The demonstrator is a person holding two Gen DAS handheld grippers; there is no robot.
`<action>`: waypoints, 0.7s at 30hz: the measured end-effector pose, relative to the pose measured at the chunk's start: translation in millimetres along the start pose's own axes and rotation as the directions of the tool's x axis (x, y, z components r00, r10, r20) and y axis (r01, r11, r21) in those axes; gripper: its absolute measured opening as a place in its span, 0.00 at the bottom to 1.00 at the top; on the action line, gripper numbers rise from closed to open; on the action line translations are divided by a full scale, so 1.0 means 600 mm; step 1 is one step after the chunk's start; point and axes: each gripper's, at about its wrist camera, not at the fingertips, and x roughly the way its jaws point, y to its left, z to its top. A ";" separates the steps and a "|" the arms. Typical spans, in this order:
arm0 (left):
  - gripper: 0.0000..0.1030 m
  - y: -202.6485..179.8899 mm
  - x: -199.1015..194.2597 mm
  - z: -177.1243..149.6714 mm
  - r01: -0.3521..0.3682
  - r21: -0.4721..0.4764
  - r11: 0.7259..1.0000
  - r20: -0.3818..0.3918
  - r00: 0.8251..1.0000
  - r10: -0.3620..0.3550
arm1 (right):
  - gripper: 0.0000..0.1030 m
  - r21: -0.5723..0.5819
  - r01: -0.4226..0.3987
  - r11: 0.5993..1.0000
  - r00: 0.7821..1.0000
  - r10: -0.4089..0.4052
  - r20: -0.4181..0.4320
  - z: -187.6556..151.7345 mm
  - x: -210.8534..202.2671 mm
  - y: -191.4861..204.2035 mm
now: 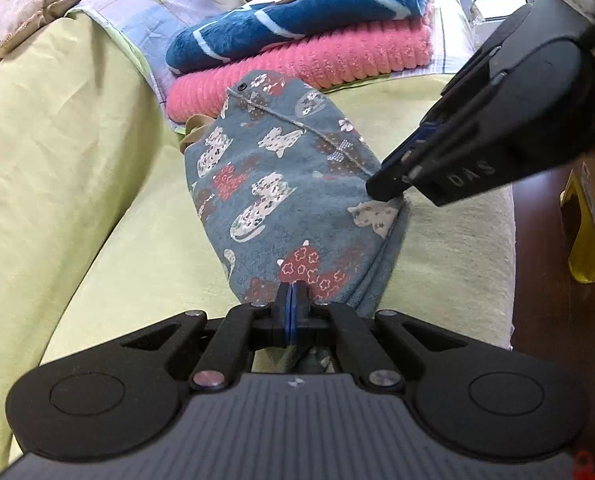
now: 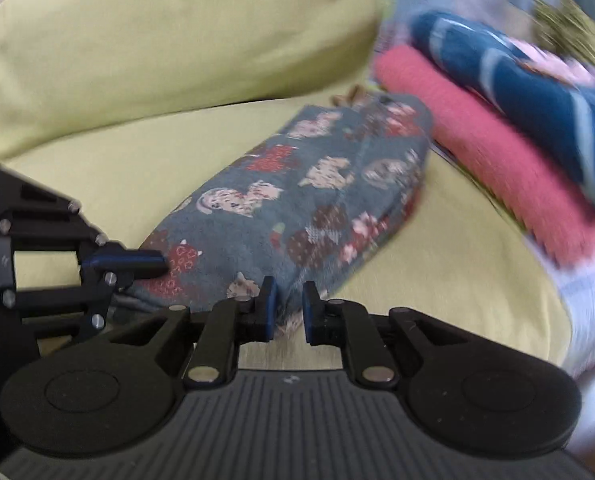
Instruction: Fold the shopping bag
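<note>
Two grippers work one shopping bag, a grey-blue cloth printed with cats, already doubled into a thick narrow bundle lying on the yellow-green sofa seat, its far end touching a pink blanket stacked under a blue one; the left gripper is clamped tight on the near edge of the bundle, pads pressed together over the cloth; the right gripper stands slightly parted at the near right corner, a little cloth edge between its pads but, as far as the blurred right wrist view tells, not pinched; the fold looks well along, and the step in hand seems to be letting go of, or re-gripping, that corner; the next move likely calls for a firm hold at the near end while the bundle is turned over itself toward the far end, keeping the layers aligned so they do not spring open.
</note>
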 end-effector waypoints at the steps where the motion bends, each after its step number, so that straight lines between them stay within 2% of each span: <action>1: 0.00 0.001 -0.002 -0.001 -0.005 -0.010 1.000 -0.007 1.000 0.005 | 0.12 0.003 0.009 1.000 1.000 -0.009 -0.006 0.004 0.001 0.003; 3: 0.00 0.006 -0.010 -0.003 -0.012 -0.046 0.999 -0.024 1.000 0.010 | 0.14 -0.045 0.027 0.999 1.000 -0.027 -0.013 0.008 0.005 0.013; 7: 0.00 0.032 -0.044 -0.006 0.003 -0.205 0.979 -0.061 0.998 -0.016 | 0.16 -0.046 0.031 0.998 1.000 -0.031 -0.002 0.003 0.003 0.007; 10: 0.04 0.065 -0.079 -0.010 0.041 -0.373 0.927 -0.078 0.994 -0.076 | 0.28 0.092 0.031 0.995 0.999 -0.029 -0.027 0.019 0.001 -0.011; 11: 0.08 0.076 -0.092 -0.011 0.057 -0.429 0.902 -0.078 0.992 -0.100 | 0.28 0.159 0.022 0.987 0.999 -0.016 -0.036 0.025 -0.005 -0.021; 13: 0.10 0.090 -0.115 -0.014 0.055 -0.505 0.861 -0.099 0.988 -0.121 | 0.28 0.250 -0.001 0.968 1.000 0.005 -0.016 0.031 -0.029 -0.033; 15: 0.14 0.092 -0.134 -0.015 0.023 -0.530 0.848 -0.132 0.985 -0.109 | 0.32 0.294 -0.011 0.956 1.000 0.008 0.011 0.032 -0.057 -0.034; 16: 0.18 0.091 -0.142 -0.016 0.008 -0.537 0.843 -0.145 0.984 -0.101 | 0.40 0.307 -0.012 0.952 1.000 0.006 0.018 0.030 -0.072 -0.032; 17: 0.30 0.089 -0.149 -0.017 -0.007 -0.545 0.839 -0.159 0.983 -0.096 | 0.47 0.316 -0.007 0.949 1.000 0.000 0.021 0.026 -0.086 -0.030; 18: 0.37 0.087 -0.156 -0.019 -0.018 -0.554 0.832 -0.170 0.981 -0.092 | 0.49 0.324 -0.001 0.946 1.000 -0.007 0.022 0.018 -0.101 -0.025; 21: 0.37 0.077 -0.176 -0.026 -0.018 -0.582 0.813 -0.175 0.979 -0.104 | 0.50 0.346 -0.003 0.938 1.000 0.004 -0.003 -0.013 -0.135 -0.014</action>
